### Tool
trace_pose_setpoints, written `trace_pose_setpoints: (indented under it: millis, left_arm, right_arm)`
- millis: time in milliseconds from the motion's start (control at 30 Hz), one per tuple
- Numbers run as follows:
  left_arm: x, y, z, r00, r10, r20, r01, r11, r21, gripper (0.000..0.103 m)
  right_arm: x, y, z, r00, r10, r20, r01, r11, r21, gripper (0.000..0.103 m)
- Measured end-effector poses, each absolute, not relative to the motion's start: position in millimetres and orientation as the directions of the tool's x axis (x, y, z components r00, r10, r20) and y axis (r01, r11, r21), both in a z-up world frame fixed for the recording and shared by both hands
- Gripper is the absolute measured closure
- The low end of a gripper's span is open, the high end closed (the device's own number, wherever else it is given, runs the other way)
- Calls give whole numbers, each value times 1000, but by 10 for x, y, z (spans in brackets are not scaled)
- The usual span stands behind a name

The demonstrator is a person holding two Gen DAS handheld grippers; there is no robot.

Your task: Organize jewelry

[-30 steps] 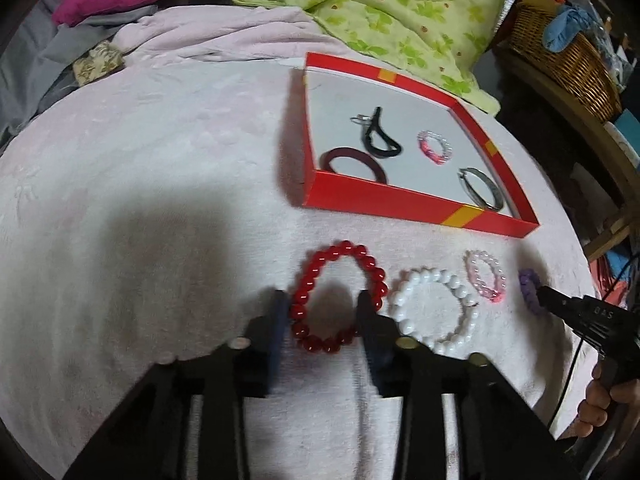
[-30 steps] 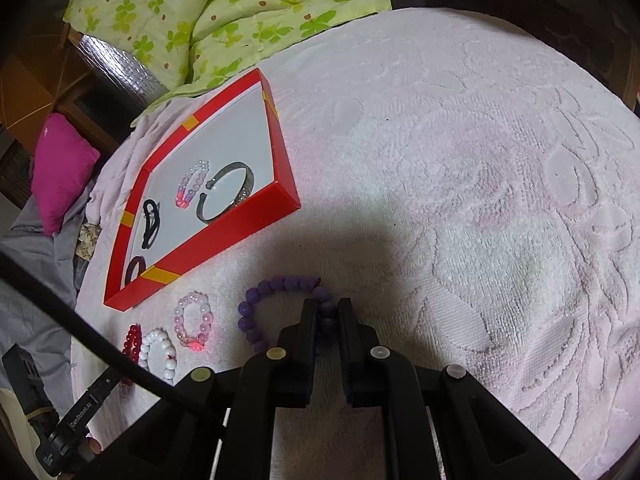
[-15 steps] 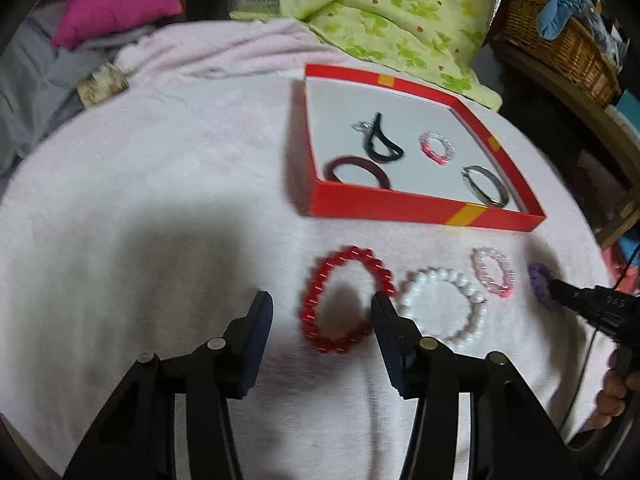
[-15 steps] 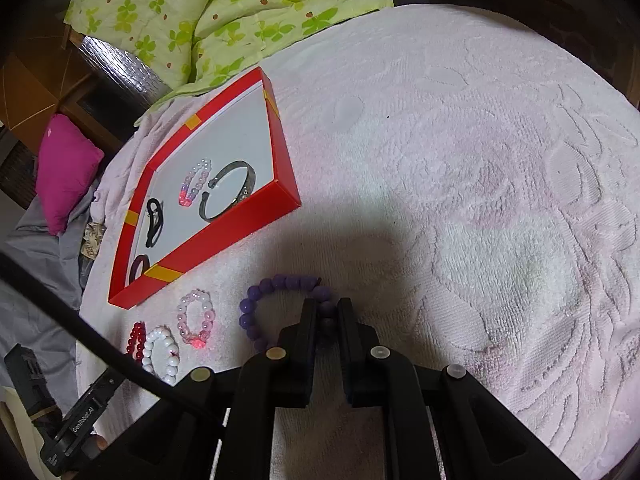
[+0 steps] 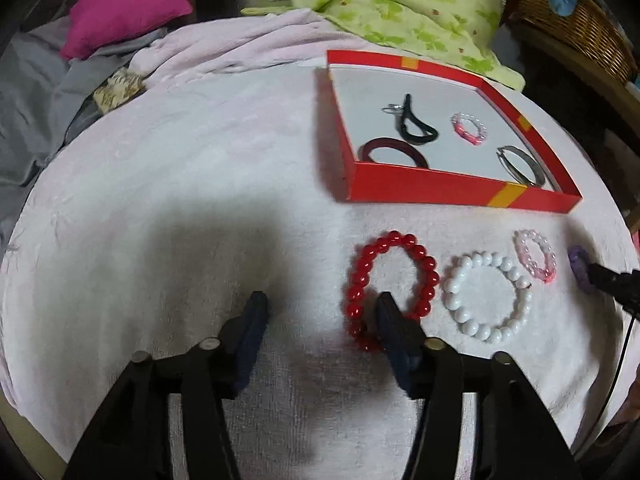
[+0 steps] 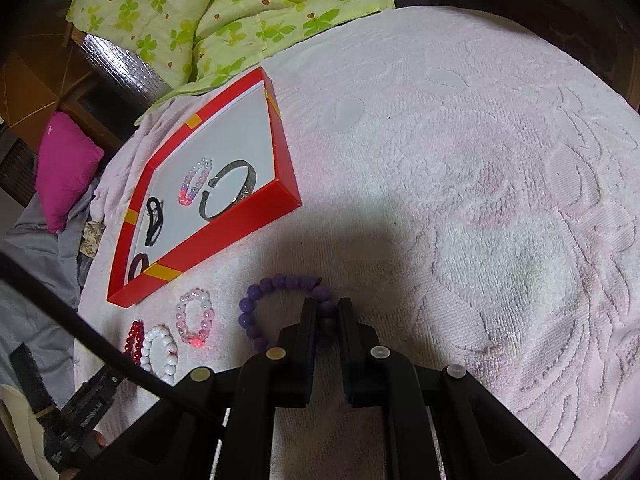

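A red bead bracelet, a white bead bracelet, a small pink bracelet and a purple bead bracelet lie in a row on the pink towel. My left gripper is open wide; its right finger sits inside the red bracelet's loop. My right gripper is shut on the purple bracelet's right side. A red tray behind them holds a dark red bangle, a black hair tie, a pink bracelet and a silver bangle.
A green floral quilt and a magenta pillow lie beyond the towel. A wicker basket stands at the far right. The towel stretches wide to the right in the right wrist view.
My left gripper has opened wider and shifted left, so the red bracelet now sits at its right finger instead of between both. The right gripper has stayed shut on the purple bracelet.
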State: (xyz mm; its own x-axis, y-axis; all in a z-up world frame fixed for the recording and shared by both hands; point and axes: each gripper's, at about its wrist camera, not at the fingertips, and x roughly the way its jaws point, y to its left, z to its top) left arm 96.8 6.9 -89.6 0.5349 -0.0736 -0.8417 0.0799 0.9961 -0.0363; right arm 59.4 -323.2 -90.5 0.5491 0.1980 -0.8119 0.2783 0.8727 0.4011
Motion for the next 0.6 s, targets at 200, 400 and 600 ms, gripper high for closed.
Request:
trace_pose_setpoints:
  millis: [200,400,600]
  left_arm:
    - [946,-12,-925,544,-45,-838,101,995,11,29]
    - [929,-26,-934,551,-29,-834,99,995,31,26]
    - [941,-10,-946,543,-18,-839,84,996,34,20]
  right_arm:
    - [593,-3233,-899,549,198,-812,277,874,400,90]
    - [591,-3221,-899,550,195,-812,276,875,397,90]
    - [593,-3221,-899,550,199,-811,273,875,400,90]
